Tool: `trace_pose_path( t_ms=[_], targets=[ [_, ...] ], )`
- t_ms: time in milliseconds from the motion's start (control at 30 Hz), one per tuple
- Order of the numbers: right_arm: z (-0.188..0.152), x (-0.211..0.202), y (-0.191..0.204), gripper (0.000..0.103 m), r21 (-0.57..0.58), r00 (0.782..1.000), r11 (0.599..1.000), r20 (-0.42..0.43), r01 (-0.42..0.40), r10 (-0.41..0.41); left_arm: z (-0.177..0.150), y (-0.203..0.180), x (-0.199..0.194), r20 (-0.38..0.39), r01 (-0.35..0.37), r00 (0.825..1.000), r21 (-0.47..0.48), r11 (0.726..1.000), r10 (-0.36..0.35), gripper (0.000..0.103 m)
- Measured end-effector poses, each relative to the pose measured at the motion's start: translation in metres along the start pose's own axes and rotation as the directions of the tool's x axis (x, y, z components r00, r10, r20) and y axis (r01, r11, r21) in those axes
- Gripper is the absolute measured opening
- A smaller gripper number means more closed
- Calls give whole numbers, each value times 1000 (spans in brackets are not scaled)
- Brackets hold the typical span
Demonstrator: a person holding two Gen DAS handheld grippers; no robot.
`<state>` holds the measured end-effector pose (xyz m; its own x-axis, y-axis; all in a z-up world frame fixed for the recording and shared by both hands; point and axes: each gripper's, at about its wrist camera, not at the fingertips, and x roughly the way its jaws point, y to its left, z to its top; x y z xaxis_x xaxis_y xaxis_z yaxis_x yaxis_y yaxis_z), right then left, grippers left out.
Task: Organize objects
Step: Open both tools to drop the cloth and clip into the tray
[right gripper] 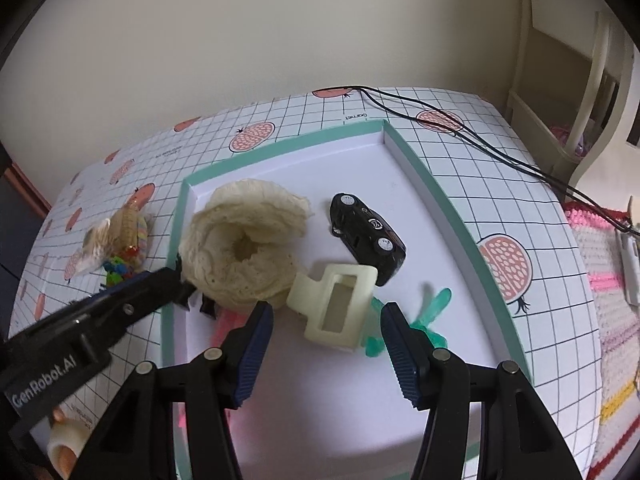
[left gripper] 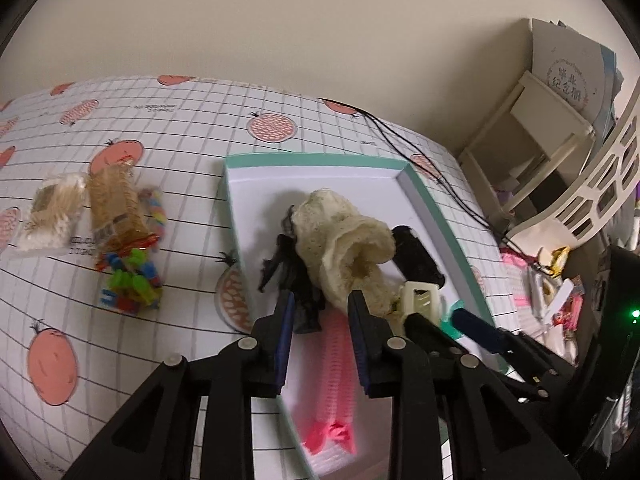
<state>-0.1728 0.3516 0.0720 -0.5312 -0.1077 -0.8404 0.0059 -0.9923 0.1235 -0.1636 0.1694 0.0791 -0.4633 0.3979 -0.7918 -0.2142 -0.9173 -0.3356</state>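
From the left wrist view, the left gripper (left gripper: 320, 304) hangs over the near part of the teal-rimmed tray (left gripper: 424, 196), its jaws parted and holding nothing; between and just beyond them lie a black lacy piece (left gripper: 284, 268) and a pink knitted strip (left gripper: 338, 360) on the tray floor. A cream crocheted piece (left gripper: 344, 240) sits mid-tray, touching the black piece, with a cream hair claw (left gripper: 420, 300) just beside it and a dark item (left gripper: 420, 256) behind. Still out on the counter (left gripper: 180, 128), well apart from the tray, are three packets: a pale fluffy one (left gripper: 52, 216), a tan knitted one (left gripper: 116, 204) and one of coloured clips (left gripper: 132, 276). The blue-padded tip of the right gripper (left gripper: 476, 326) reaches in at the tray's right edge.

From the right wrist view, the right gripper (right gripper: 326, 332) hovers low over the tray (right gripper: 432, 184), jaws released and wide, with the hair claw (right gripper: 336, 308) lying between and just ahead of them, not yet gripped. The dark item reads here as a black toy car (right gripper: 368, 236), overturned with its wheels up, and a green clip (right gripper: 432, 312) lies by the claw. The packets (right gripper: 116, 240) stay outside, left of the tray.

My judgement: the sorting is partway through, several items are gathered in the tray, and at least the three packets remain to be brought in
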Motion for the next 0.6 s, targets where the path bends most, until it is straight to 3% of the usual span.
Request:
trace_pose_path(
  t_ms=[67, 167, 367, 433, 600],
  targets=[
    [0, -2, 0, 60, 1, 1000, 1000, 4, -2, 2, -1, 3, -2, -1, -22, 1000, -3, 1000, 22, 31],
    [-1, -3, 1, 68, 2, 1000, 1000, 11, -4, 4, -3, 12, -4, -6, -45, 999, -22, 999, 45, 48],
    [-2, -1, 5, 72, -6, 1000, 1000, 12, -6, 6, -4, 28, -5, -5, -98, 995, -50, 994, 98, 65],
    [-2, 0, 5, 72, -4, 1000, 1000, 11, -6, 6, -4, 33, -5, -2, -113, 994, -59, 992, 114, 67],
    [-2, 1, 5, 91, 5, 1000, 1000, 13, -7, 7, -5, 43, -5, 6, -152, 988, -80, 985, 153, 80]
  ],
)
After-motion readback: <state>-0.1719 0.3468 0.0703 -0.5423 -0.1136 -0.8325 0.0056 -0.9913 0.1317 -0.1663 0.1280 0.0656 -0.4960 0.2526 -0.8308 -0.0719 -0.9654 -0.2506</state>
